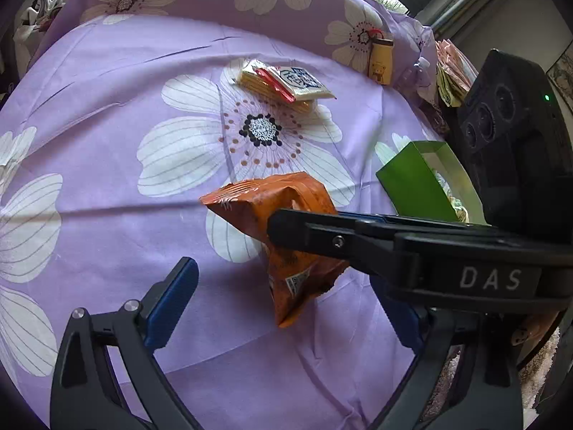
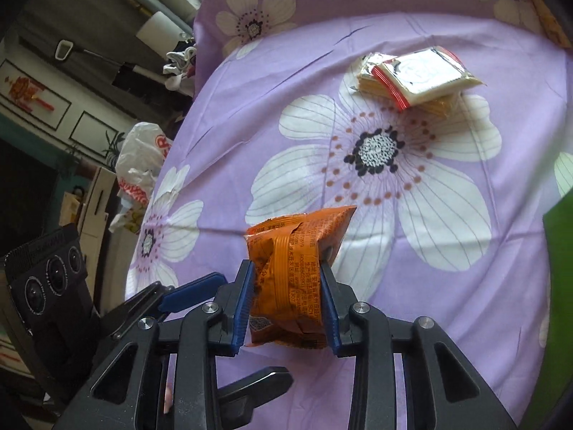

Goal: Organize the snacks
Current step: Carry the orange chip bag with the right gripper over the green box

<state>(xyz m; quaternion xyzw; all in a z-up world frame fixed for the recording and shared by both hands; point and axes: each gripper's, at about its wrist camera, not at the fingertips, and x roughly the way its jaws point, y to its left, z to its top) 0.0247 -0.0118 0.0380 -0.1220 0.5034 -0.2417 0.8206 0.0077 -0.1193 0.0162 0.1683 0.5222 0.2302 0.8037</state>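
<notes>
Purple floral bedsheet [image 2: 286,114] underlies everything. My right claw [image 2: 286,308] pinches the orange snack packet [image 2: 290,268] aloft (presumably bound for the green box [image 1: 415,186]); my left claw [image 1: 286,308] gapes empty nearby.

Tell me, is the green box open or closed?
Open. The green box has no lid on top, and the left wrist view shows wrapped snacks inside it.
</notes>
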